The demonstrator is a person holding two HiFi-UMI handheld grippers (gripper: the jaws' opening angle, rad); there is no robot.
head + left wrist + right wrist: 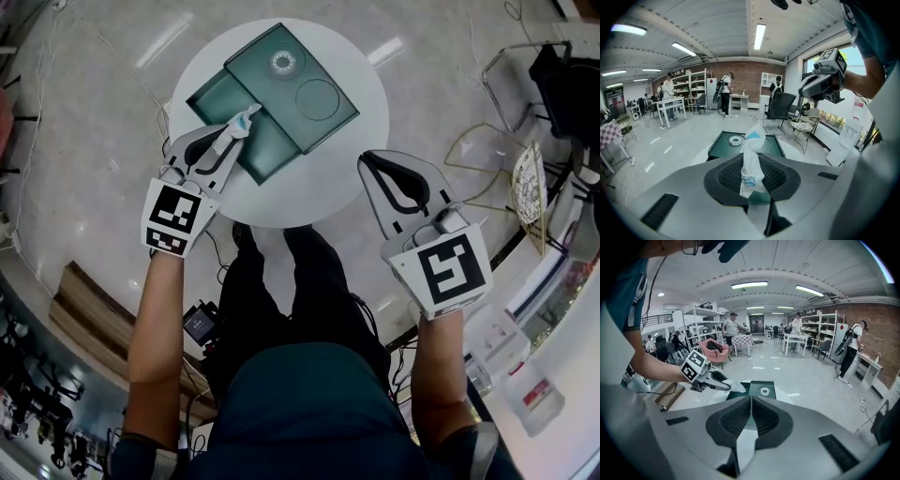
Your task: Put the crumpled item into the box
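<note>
Pinching 1 crumpled item (751,165), left gripper (231,132), right gripper's (751,402) jaws together, 1 box (272,150)

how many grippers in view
2. The left gripper holds the crumpled item over the green box; the right gripper, shut and empty, hangs by the table's near edge. None hidden.

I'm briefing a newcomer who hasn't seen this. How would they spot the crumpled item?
Find the round white table bearing a dark green box. By the box's left side, the left gripper grips the crumpled item: a white-and-blue wrapper, the only wrinkled thing there.
</note>
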